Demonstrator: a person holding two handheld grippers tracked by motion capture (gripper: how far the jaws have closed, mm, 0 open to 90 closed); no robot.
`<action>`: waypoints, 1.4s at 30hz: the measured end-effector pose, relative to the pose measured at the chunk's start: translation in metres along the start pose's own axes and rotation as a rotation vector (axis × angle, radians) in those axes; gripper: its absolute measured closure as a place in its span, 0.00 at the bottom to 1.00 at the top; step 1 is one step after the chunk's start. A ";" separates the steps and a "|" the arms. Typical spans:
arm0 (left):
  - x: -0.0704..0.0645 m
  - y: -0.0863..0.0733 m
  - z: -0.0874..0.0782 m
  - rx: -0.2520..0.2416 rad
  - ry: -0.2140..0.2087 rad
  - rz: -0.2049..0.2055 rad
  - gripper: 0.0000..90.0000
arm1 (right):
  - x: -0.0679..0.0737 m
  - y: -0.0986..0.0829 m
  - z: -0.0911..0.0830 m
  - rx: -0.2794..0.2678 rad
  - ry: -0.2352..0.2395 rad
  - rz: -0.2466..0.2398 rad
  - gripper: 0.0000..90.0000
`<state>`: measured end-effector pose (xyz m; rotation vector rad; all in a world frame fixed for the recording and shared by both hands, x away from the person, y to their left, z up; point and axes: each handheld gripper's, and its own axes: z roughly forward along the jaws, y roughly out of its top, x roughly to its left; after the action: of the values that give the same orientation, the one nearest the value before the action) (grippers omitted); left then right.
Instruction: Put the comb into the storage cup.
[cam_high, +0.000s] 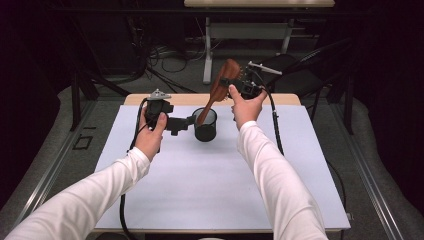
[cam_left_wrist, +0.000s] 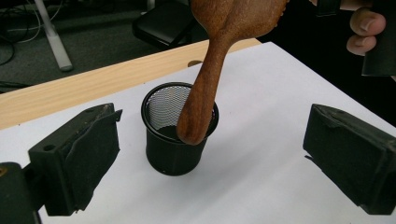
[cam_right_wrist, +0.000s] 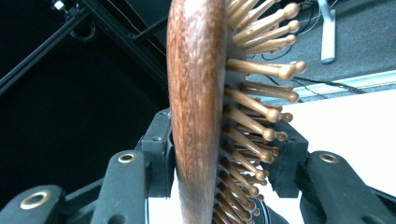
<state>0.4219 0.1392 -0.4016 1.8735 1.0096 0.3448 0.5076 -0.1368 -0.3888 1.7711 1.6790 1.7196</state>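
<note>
The wooden hairbrush (cam_high: 220, 87) hangs tilted over the far middle of the white table (cam_high: 220, 190), its handle tip dipping into the black mesh cup (cam_high: 205, 125) that stands there. The right gripper (cam_high: 239, 85) is clenched on the brush's head, one jaw on the smooth wooden back and the other against the wooden bristles (cam_right_wrist: 254, 112). The left gripper (cam_high: 187, 121) sits just left of the cup, jaws spread wide and grasping nothing.

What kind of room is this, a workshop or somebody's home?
Probably a lab or recording studio: a bare white-topped table ringed by dark metal framing, loose cables on grey carpet, and another desk behind.
</note>
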 end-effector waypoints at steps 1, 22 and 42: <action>0.000 0.000 0.000 0.001 -0.001 0.000 0.04 | 0.000 0.000 0.000 -0.005 -0.004 0.001 0.57; 0.010 -0.001 -0.005 -0.010 0.014 -0.022 0.04 | -0.018 -0.011 0.021 -0.020 -0.079 -0.020 0.57; 0.015 -0.003 0.001 0.009 0.025 -0.028 0.04 | -0.037 -0.033 0.044 0.014 -0.069 0.016 0.56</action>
<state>0.4307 0.1509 -0.4076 1.8658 1.0544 0.3486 0.5327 -0.1287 -0.4495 1.8327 1.6576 1.6378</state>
